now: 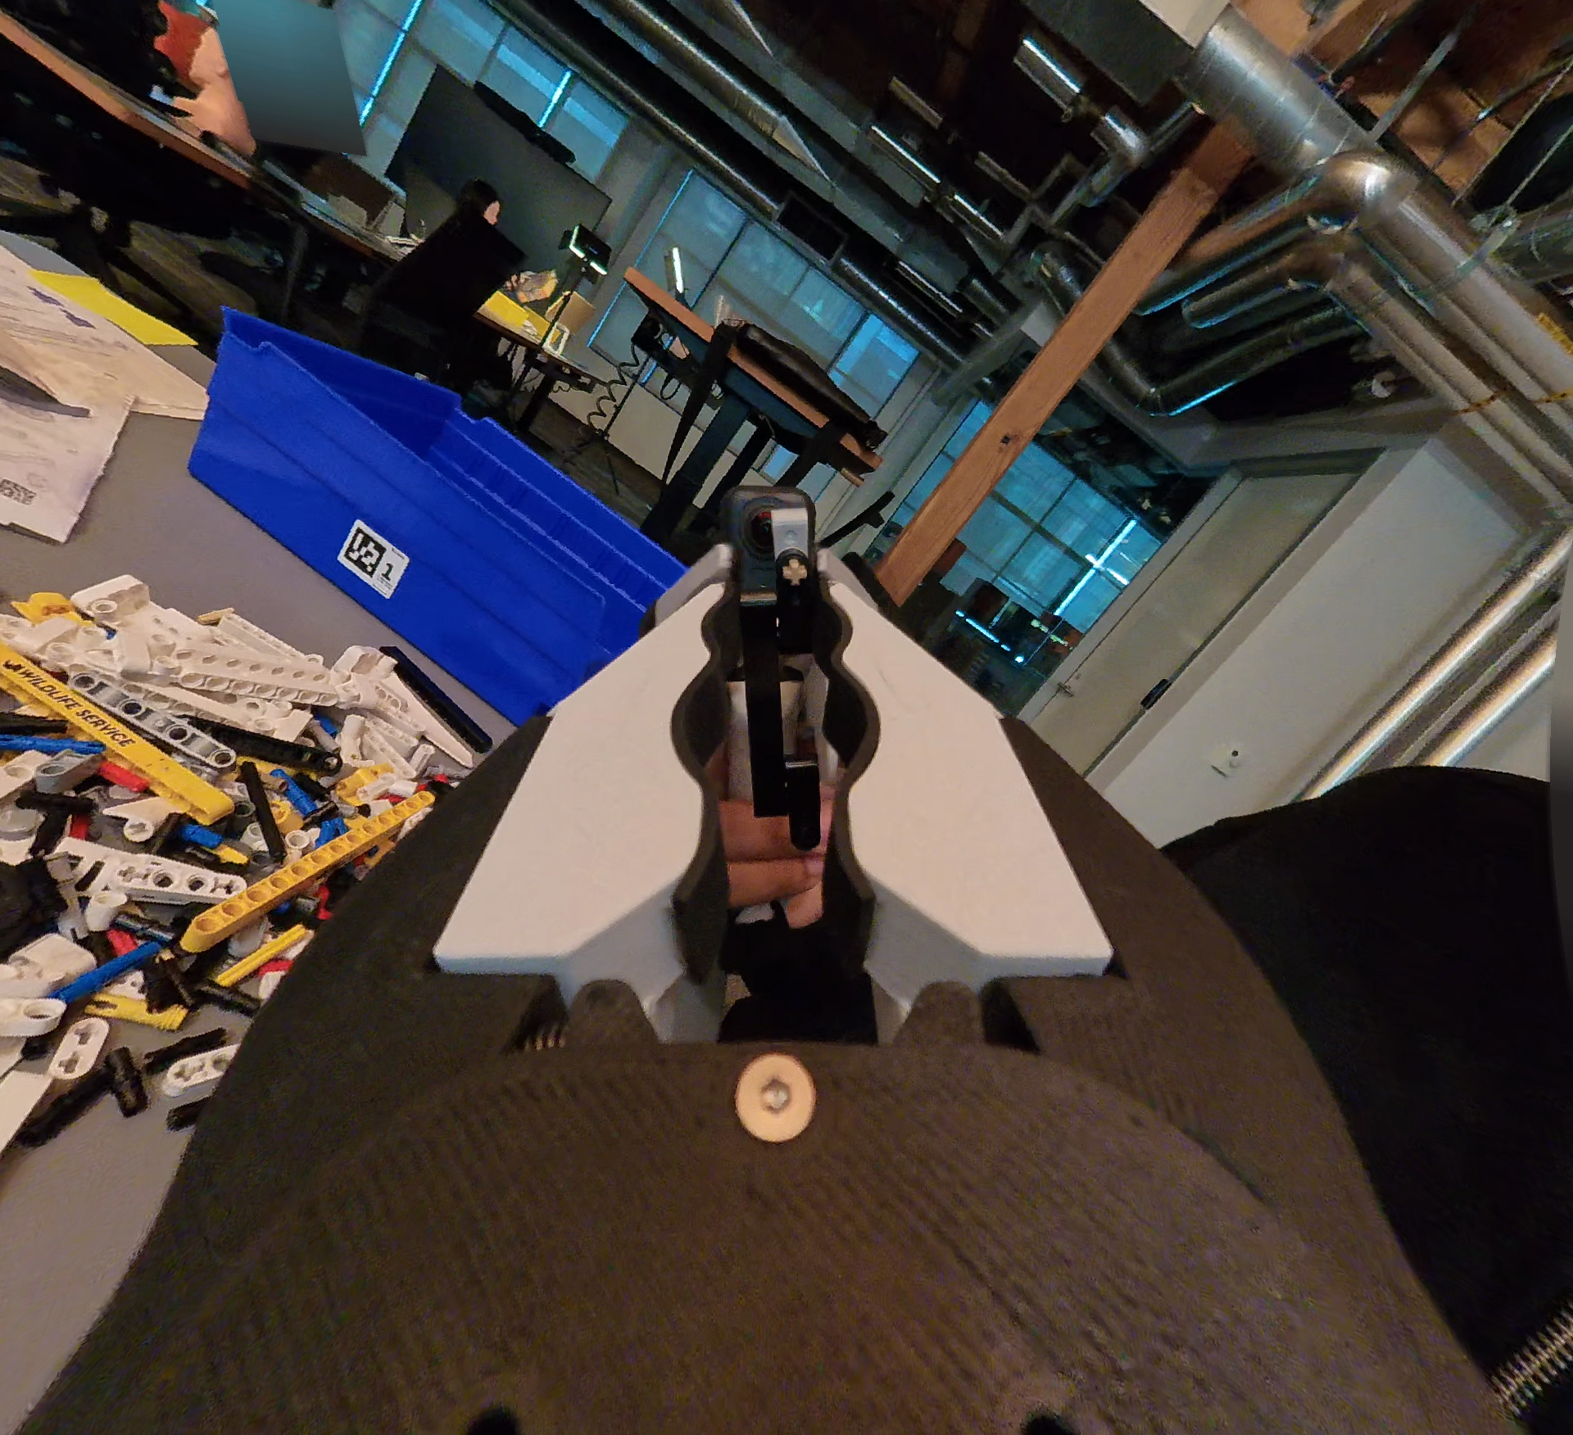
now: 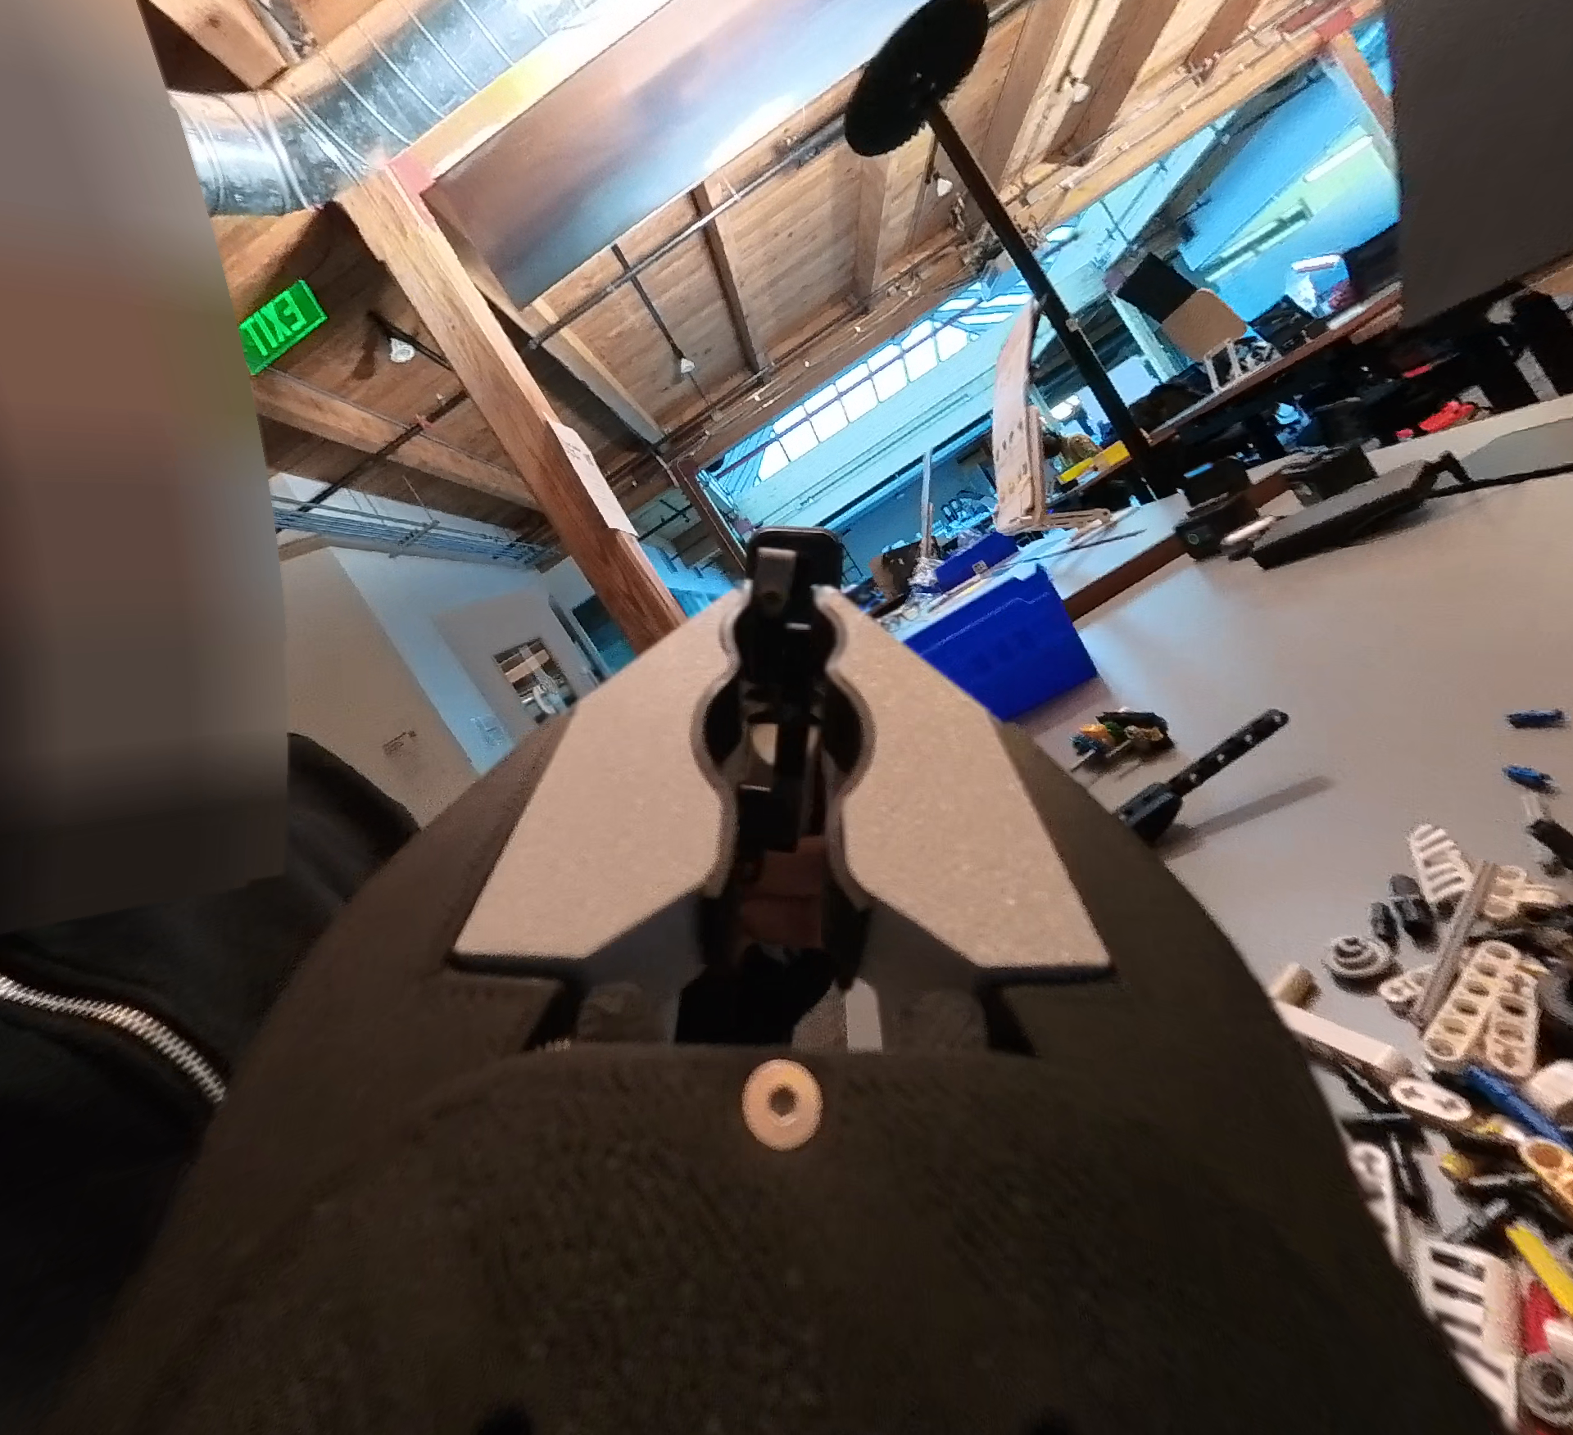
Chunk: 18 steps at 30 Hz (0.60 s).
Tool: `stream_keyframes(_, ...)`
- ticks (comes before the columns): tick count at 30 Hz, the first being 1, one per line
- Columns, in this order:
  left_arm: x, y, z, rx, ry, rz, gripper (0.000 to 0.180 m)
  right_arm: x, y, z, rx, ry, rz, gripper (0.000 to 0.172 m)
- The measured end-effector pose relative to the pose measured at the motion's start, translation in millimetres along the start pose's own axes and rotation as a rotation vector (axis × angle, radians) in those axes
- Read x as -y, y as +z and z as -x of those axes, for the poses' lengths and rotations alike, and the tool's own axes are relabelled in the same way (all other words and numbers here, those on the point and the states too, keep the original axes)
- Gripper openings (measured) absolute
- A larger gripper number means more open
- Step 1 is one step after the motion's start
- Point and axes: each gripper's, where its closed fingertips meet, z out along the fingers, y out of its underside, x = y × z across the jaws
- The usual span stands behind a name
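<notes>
**Grey surface, two claws on one small part**

Grey and broad, the surface (image 1: pixel 162 543) carries a blue bin (image 1: pixel 477 509) toward its far edge. A heap of loose building parts (image 1: pixel 170 756) is spread nearer, probably so pieces can be picked out singly. Above the surface, the left claw (image 1: pixel 779 594) and right claw (image 2: pixel 779 611) point tip to tip. Both are clenched on a slim black-and-grey piece (image 1: pixel 757 713), which seems to be shared between them to steady it.

Blue bin (image 1: pixel 408 475) on grey table (image 1: pixel 162 509), loose plastic building pieces (image 1: pixel 170 781), papers (image 1: pixel 60 390), wooden post (image 2: pixel 511 407)
</notes>
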Motion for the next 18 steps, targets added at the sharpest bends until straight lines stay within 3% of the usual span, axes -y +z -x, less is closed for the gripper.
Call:
stream_keyframes(4,4,-2,1,0.049,0.063,-0.023,0.013,1,3,2,0.018,-0.010,0.014,0.004)
stream_keyframes(6,12,-4,0,0.086,0.130,-0.113,0.013,4,6,4,0.013,0.001,-0.015,0.002)
stream_keyframes(9,19,-7,-4,0.086,0.092,-0.181,0.013,7,11,8,-0.040,-0.026,-0.055,0.002)
stream_keyframes(18,33,-17,-8,0.112,0.064,-0.196,0.012,1,20,12,-0.122,-0.120,-0.040,0.003)
